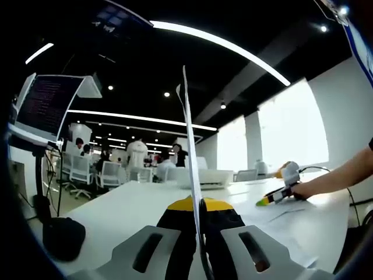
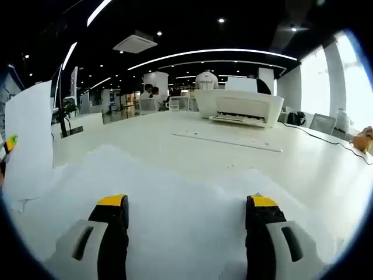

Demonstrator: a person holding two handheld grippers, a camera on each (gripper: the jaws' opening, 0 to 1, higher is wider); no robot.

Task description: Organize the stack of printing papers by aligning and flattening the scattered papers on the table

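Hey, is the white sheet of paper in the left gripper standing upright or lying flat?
Upright. The thin white paper sheet rises edge-on from between the left gripper fingers, which are shut on it, above the white table.

A: What room is shown?
B: An open office with a black ceiling (image 1: pixel 175 58), curved light strips (image 1: pixel 233 46), bright windows (image 1: pixel 291 128) and office chairs (image 1: pixel 78 172).

A: And the furniture nearby?
B: A long white table (image 2: pixel 175 140) bearing a white printer (image 2: pixel 239 108); a monitor on a stand (image 1: pixel 46 105).
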